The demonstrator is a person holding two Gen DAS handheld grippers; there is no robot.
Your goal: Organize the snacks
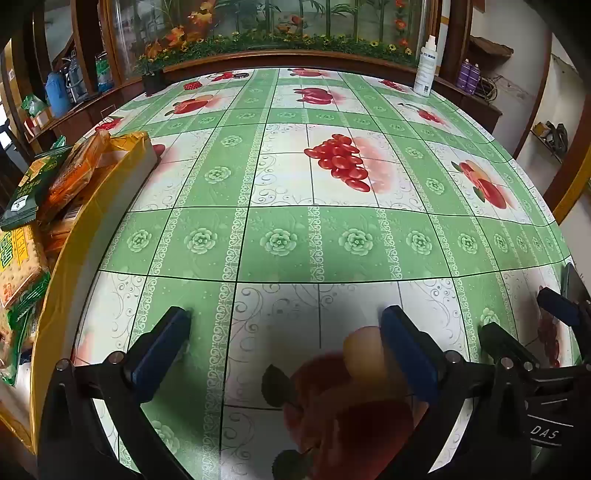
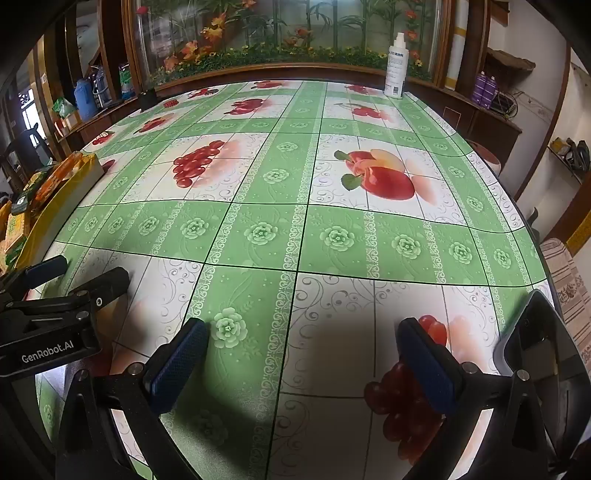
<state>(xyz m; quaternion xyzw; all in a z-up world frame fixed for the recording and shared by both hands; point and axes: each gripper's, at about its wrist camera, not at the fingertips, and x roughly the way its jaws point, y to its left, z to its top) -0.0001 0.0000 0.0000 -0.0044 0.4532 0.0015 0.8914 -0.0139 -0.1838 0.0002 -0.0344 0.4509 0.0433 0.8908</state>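
**A:** How are the two grippers posed?

**B:** Both tilt downward over the worktop (image 1: 280,236), which is covered by a glossy green-and-white checked oilcloth printed with red fruit. The left gripper (image 1: 286,334) has black arms and blue padded fingers (image 1: 162,349) spread wide, with nothing between them. The right gripper (image 2: 303,349) is the same build, its jaws equally wide and empty. They sit side by side near the front edge; each shows at the edge of the other's view.

**A:** Where are the snacks?

**B:** All at the far left, in a yellow-rimmed cardboard box (image 1: 92,218) that stands on the worktop. Inside are several packets: a dark green packet (image 1: 31,188) leaning on top, an orange wrapped packet (image 1: 74,170) beside it, and a yellow cracker pack (image 1: 18,258) lower down. The box is just left of the left gripper and well apart from the right one, where it appears only as a small shape at the left edge (image 2: 51,192).

**A:** What else is around?

**B:** A tall white spray bottle (image 1: 426,66) stands upright at the far right corner. A small black holder (image 1: 154,82) sits at the far left edge. Behind is a wood-framed glass panel with flowers (image 1: 266,33). Between the grippers and the box lies only bare cloth.
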